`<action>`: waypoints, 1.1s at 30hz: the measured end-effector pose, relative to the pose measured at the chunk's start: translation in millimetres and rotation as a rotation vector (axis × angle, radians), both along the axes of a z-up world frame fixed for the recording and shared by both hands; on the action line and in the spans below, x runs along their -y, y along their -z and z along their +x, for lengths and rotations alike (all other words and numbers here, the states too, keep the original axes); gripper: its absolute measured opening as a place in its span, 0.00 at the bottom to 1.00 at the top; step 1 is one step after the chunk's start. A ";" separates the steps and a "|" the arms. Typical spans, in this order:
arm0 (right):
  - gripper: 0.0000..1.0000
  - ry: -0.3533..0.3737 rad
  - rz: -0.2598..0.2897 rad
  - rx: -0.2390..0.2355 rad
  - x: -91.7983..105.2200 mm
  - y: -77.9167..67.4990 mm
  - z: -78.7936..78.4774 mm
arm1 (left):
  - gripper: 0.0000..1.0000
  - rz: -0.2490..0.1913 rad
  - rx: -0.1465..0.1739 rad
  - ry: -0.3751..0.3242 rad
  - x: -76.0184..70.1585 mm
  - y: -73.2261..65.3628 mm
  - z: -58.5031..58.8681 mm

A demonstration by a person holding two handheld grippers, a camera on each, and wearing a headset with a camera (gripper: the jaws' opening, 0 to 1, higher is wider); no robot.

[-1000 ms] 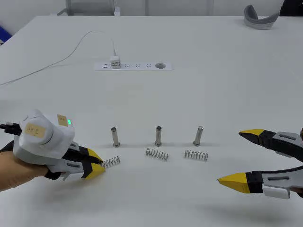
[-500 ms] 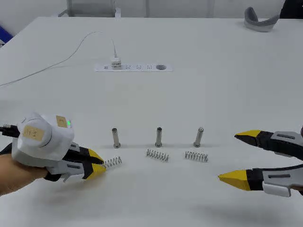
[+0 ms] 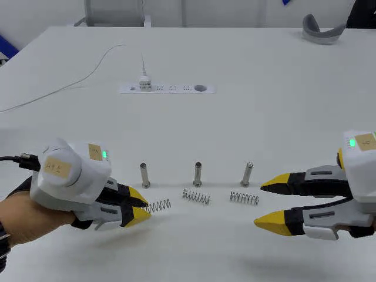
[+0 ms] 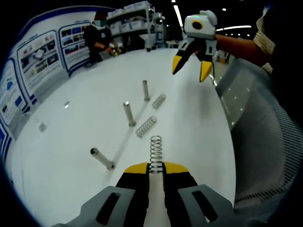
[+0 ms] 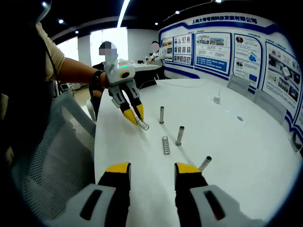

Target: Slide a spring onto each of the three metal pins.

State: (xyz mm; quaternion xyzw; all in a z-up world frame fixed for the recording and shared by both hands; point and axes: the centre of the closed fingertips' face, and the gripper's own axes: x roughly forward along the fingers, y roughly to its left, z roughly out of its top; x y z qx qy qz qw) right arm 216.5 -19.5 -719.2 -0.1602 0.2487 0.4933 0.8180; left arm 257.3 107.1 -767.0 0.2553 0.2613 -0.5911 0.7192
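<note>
Three springs and three metal pins are on the white worktop point(image 3: 247, 123), and all the springs are off the pins. The pins stand upright in a row: left pin point(image 3: 144, 175), middle pin point(image 3: 198, 174), right pin point(image 3: 247, 174). The middle spring point(image 3: 195, 197) lies on its side just in front of the middle pin. The right spring point(image 3: 244, 198) lies the same way in front of the right pin. Both are near their pins but apart from them.

The third spring point(image 3: 158, 206) is pinched by one end in the left claw point(image 3: 140, 209), which is clenched on it. It sticks out ahead of the tips, in front of the left pin. I cannot tell whether its free end touches the worktop. The right claw point(image 3: 259, 203) is released, jaws spread wide, just right of the right spring and holding nothing.

The left gripper view looks straight along the pinched spring, and the right claw point(image 4: 189, 73) hangs beyond the far end of the row. The right gripper view shows the left claw point(image 5: 133, 116) from the front, with a forearm point(image 5: 75, 71) behind it. It also shows a mesh chair point(image 5: 52, 156) beside the worktop and posters point(image 5: 222, 47) on the far wall. The head view takes in a power strip point(image 3: 167, 89) with a white plug point(image 3: 144, 82) and a cable point(image 3: 76, 82) farther back.
</note>
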 end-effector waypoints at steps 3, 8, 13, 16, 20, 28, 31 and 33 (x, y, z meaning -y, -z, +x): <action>0.37 -0.046 -0.011 0.003 -12.8 -0.4 0.8 | 0.10 -0.006 0.003 0.011 4.5 -2.1 -0.7; 0.33 -0.116 -0.039 0.014 -31.0 -0.4 5.9 | 0.10 -0.010 0.012 0.039 13.3 -6.8 -5.5; 0.31 -0.184 -0.064 0.020 -51.9 2.7 7.0 | 0.10 -0.020 0.025 0.069 24.6 -16.4 -13.7; 0.30 -0.206 -0.079 0.027 -59.5 5.6 8.4 | 0.10 -0.023 0.034 0.083 29.2 -21.6 -17.4; 0.28 -0.234 -0.085 0.032 -68.3 7.0 8.0 | 0.10 -0.032 0.042 0.098 34.7 -27.6 -22.1; 0.22 -0.274 -0.123 0.049 -76.6 10.7 7.6 | 0.10 -0.036 0.050 0.122 41.4 -32.7 -27.8; 0.18 -0.289 -0.145 0.060 -77.7 12.7 7.5 | 0.10 -0.038 0.053 0.127 42.7 -35.1 -28.9; 0.16 -0.295 -0.161 0.072 -77.5 14.0 8.9 | 0.10 -0.040 0.055 0.129 43.3 -36.6 -29.4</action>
